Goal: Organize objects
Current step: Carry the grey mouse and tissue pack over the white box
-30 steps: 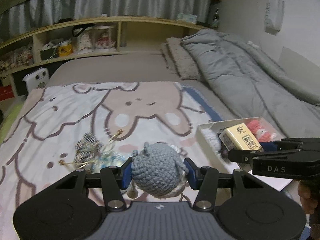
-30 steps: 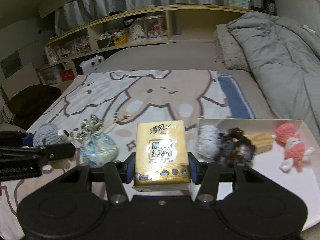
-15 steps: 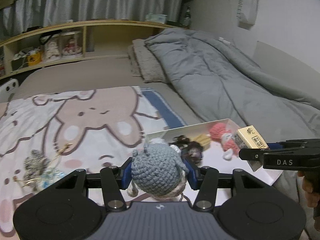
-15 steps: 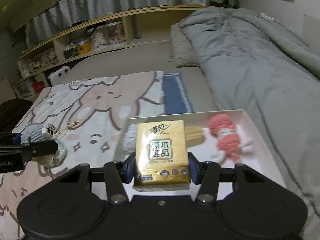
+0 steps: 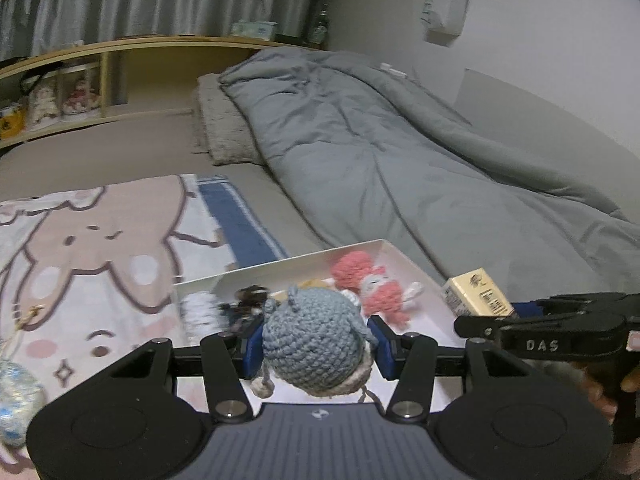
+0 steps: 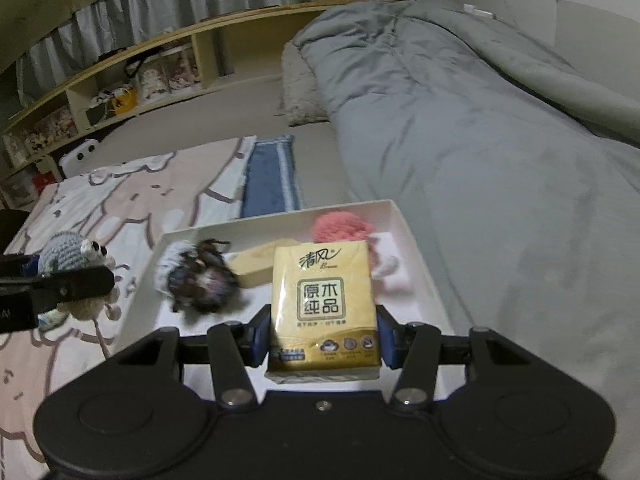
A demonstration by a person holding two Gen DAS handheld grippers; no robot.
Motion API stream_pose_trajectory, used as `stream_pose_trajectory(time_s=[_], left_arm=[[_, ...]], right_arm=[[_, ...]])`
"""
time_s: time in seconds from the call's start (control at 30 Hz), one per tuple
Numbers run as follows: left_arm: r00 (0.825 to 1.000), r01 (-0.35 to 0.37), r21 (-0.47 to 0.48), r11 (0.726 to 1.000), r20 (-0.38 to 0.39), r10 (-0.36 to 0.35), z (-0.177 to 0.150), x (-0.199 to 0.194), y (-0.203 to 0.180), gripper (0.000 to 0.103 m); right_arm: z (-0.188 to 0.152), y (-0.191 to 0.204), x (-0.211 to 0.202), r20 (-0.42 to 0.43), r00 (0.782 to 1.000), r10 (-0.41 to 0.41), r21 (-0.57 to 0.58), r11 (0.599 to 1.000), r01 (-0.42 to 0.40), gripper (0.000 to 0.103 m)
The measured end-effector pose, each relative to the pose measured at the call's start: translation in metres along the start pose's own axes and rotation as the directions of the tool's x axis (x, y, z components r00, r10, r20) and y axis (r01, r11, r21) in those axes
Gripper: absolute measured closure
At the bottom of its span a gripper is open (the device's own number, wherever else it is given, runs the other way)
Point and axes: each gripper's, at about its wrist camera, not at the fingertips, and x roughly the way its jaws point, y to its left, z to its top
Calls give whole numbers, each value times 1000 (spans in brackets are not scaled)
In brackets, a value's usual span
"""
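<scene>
Tissue pack (image 6: 324, 304) stands upright, long axis vertical, printed face toward camera.

Tray half full, near right bare

Toys crowd the far and left of the tray (image 6: 416, 248); its near right floor lies bare, duvet (image 6: 500, 152) just beside its right wall.

Two crochet dolls (image 5: 316, 344) (image 5: 370, 284), one tissue pack (image 6: 324, 304).

Blue-grey crochet toy (image 5: 312, 344) with cream underside; golden-yellow tissue pack (image 6: 324, 300) with dark print; white tray (image 6: 416, 248); coral-pink doll (image 5: 372, 280); plain grey duvet (image 5: 400, 152); blanket (image 5: 100, 248) with pink cartoon animals, blue edge stripe.
</scene>
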Motion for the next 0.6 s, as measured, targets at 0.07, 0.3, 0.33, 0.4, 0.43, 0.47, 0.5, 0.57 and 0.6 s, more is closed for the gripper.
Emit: stream_pose_trajectory(time_s=[0.07, 0.3, 0.33, 0.4, 0.43, 0.47, 0.5, 0.57, 0.6], left_arm=[[1000, 16, 2, 1000, -8, -16, 0, 9, -8, 50], [996, 64, 35, 997, -56, -62, -8, 42, -35, 50], [996, 70, 43, 997, -67, -67, -11, 47, -38, 50], [993, 79, 55, 995, -91, -74, -17, 57, -44, 50], [992, 84, 56, 995, -104, -78, -20, 63, -46, 50], [990, 87, 55, 995, -115, -80, -23, 68, -47, 50], [989, 89, 52, 995, -125, -81, -26, 72, -48, 50], [986, 93, 40, 995, -143, -86, -30, 79, -49, 50], [984, 97, 31, 995, -153, -91, -32, 84, -50, 50]], right_arm=[[-4, -9, 2, -5, 1000, -9, 1, 1000, 9, 50], [-20, -32, 23, -45, 999, -5, -8, 1000, 5, 50], [-23, -33, 27, -53, 999, -4, -18, 1000, 3, 50], [-29, -35, 34, -70, 998, 0, -42, 999, -3, 50], [-31, -35, 37, -77, 997, 1, -50, 999, -5, 50], [-33, -36, 39, -85, 996, 4, -54, 999, -9, 50], [-35, -37, 42, -92, 996, 6, -54, 998, -11, 50], [-39, -39, 46, -101, 995, 9, -53, 999, -14, 50], [-40, -40, 48, -103, 995, 9, -51, 999, -15, 50]])
